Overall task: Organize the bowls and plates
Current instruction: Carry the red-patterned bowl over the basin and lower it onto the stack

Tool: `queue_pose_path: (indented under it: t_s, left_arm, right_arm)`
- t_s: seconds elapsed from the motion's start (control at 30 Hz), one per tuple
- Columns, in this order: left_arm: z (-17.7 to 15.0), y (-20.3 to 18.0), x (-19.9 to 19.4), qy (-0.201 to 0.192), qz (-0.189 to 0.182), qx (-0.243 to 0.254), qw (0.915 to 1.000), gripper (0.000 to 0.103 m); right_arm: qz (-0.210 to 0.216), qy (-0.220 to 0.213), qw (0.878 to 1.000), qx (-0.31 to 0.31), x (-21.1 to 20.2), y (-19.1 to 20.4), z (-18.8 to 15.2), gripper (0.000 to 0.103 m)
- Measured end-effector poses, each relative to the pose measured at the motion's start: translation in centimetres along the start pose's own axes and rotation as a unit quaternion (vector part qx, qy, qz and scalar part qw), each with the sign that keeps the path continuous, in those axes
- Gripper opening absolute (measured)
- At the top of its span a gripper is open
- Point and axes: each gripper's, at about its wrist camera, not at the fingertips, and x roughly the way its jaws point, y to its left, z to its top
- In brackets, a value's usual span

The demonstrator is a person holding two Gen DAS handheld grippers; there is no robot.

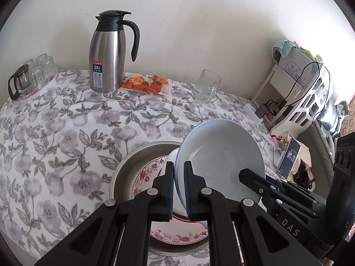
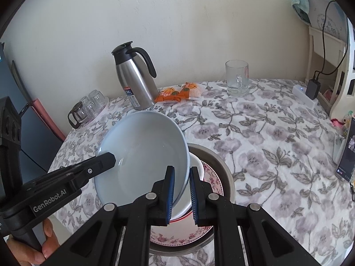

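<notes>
Two grippers lift the blue bowl

The left gripper [image 1: 179, 190] and right gripper [image 2: 182, 194] each clench the blue bowl's [image 1: 221, 153] rim, tilting it above the stacked plates [image 1: 146, 177] near the bench's front edge, likely to stack it.

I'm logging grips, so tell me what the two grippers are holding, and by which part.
Both hold the pale blue ceramic bowl by its rim: left gripper on one edge, right gripper on the opposite edge, jaws clamped.

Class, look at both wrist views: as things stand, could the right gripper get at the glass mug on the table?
Probably not yet. The right gripper is shut on the pale blue bowl, shared with the left gripper. Otherwise the cloth towards the glass mug looks clear.
</notes>
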Motion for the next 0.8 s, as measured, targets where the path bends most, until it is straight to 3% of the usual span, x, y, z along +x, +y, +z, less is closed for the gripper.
queue_pose_path:
  t_s: [0.33, 0.8]
  left_arm:
    - [-0.5, 0.8, 1.9, 0.033, -0.001, -0.015, 0.9994, 0.008]
    - [-0.5, 1.2, 2.5, 0.041, -0.002, -0.027, 0.9988, 0.008]
  right_arm:
    - [-0.004, 0.034, 0.999, 0.012, 1.8, -0.5, -0.5, 0.015]
    - [-0.005, 0.044, 0.999, 0.023, 2.6, -1.0, -0.7, 0.015]
